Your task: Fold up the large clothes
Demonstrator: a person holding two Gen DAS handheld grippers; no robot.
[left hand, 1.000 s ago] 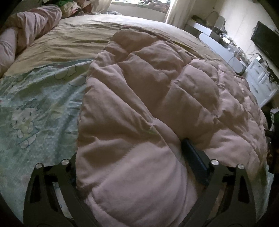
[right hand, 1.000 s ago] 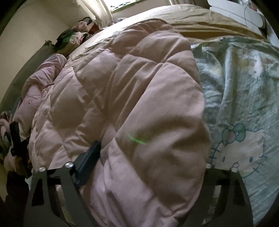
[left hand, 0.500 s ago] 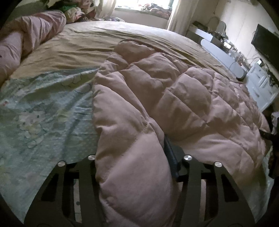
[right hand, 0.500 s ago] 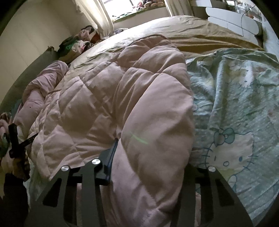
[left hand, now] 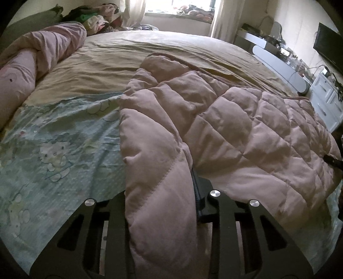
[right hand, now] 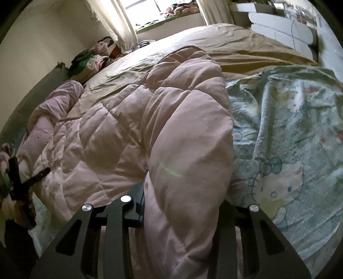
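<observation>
Now both grippers, left gripper (left hand: 160, 206) and right gripper (right hand: 182, 206), are closing their fingers on the pink quilt (left hand: 225, 133) on the bed (left hand: 171, 49).

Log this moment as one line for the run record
step: gripping for fold | left gripper: closing on pink quilt edge | right gripper: closing on same quilt | quilt: on bed

Daylit curtained window (left hand: 180, 8) (cluttered sill) behind the tan-sheeted bed (left hand: 171, 51).
</observation>
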